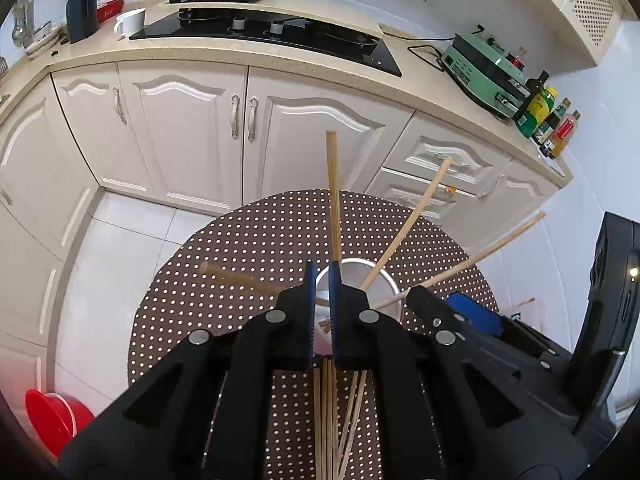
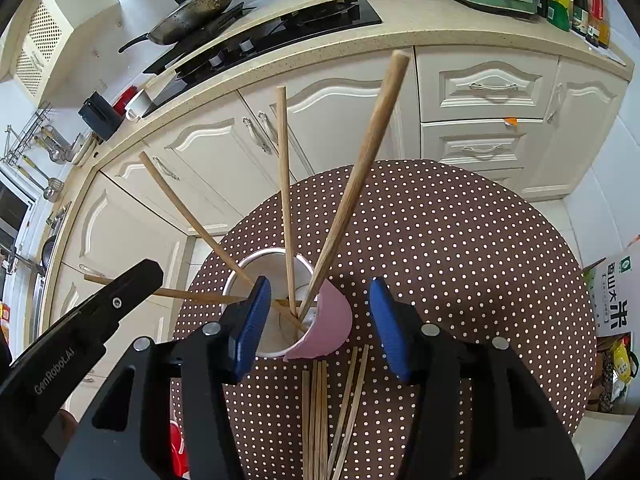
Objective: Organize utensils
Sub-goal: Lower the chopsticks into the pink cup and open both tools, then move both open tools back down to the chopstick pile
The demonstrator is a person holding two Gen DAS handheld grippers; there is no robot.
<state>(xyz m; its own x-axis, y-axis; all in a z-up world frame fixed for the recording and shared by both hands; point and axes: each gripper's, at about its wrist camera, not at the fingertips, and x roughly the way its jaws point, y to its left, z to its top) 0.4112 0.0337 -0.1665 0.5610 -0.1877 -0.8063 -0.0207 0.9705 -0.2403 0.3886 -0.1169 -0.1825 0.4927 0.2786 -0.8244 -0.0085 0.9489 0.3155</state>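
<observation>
A pink cup (image 2: 328, 328) with a white inside stands on the brown polka-dot table (image 2: 460, 260). Several wooden chopsticks (image 2: 352, 184) stand in it and fan outward. More chopsticks (image 2: 320, 412) lie loose on the table in front of it. My right gripper (image 2: 320, 312) is open, its blue pads either side of the cup. My left gripper (image 1: 325, 304) is nearly shut above the cup (image 1: 360, 284), and an upright chopstick (image 1: 333, 200) rises from between its pads. The loose pile (image 1: 332, 420) lies under it.
Cream kitchen cabinets (image 1: 192, 128) and a counter with a black hob (image 1: 272, 36) run behind the table. A red basin (image 1: 52, 416) sits on the floor at the left. A rice box (image 2: 616, 296) stands at the right. The right gripper (image 1: 460, 320) shows beside the cup.
</observation>
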